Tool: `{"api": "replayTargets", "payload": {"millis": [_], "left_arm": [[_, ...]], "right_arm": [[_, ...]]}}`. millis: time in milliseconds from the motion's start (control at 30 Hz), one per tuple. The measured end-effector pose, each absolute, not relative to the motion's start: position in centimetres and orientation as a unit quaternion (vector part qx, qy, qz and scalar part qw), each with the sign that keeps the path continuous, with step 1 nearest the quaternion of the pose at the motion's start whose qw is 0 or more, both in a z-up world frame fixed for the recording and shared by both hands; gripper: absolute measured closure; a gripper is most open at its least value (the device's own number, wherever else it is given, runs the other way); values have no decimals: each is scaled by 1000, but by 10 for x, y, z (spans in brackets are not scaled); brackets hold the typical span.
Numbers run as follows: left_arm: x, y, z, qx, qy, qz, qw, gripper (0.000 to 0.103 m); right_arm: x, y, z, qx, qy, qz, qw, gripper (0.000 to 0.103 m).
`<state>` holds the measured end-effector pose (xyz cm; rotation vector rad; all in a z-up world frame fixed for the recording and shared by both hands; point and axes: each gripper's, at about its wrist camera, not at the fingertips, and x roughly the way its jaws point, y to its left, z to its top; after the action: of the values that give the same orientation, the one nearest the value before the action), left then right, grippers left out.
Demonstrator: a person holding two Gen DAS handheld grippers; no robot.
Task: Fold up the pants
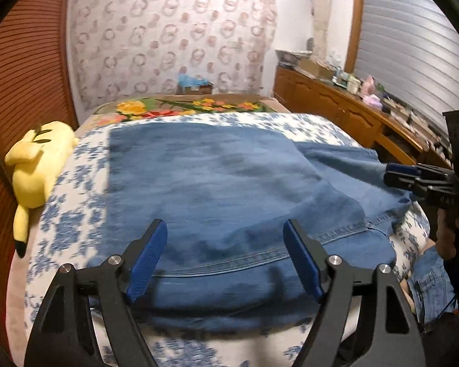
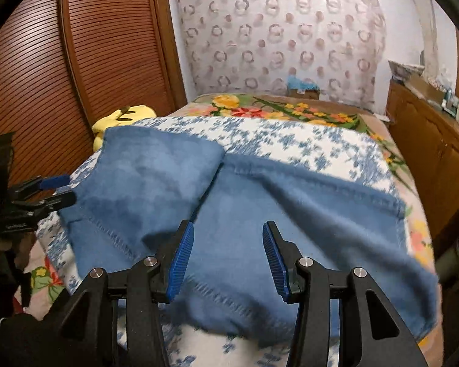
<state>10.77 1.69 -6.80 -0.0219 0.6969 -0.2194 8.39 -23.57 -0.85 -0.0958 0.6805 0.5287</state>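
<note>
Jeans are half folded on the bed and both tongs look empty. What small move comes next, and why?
Probably bring the right tongs down onto the unfolded part of the jeans and close on its near edge. One flap already lies folded over, this part is still spread flat, and both right and left tongs are open above the denim, holding nothing.

Both wrist views close, angled down; share jeans (image 1: 217, 183) on bed (image 2: 306, 140)

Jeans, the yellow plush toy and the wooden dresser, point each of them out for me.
jeans (image 1: 217, 183), left wrist view, middle of the folded denim panel.
yellow plush toy (image 1: 36, 165), left wrist view, its body at the bed's left edge.
wooden dresser (image 1: 327, 104), left wrist view, its front panels right of the bed.
</note>
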Motion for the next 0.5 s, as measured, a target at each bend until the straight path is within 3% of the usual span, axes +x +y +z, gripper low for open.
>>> {"api": "replayTargets", "payload": {"millis": [333,367,500], "left_arm": [[105,9,-77,7,361,-106,927,24],[105,11,-78,7,363,-104,926,24],[106,14,-84,3,370,-99,924,24]], "right_arm": [[52,-200,-21,-51,349,328,876,55],[52,-197,-22,-54,352,335,873,57],[45,-196,-28,-73,368,346,860,83]]}}
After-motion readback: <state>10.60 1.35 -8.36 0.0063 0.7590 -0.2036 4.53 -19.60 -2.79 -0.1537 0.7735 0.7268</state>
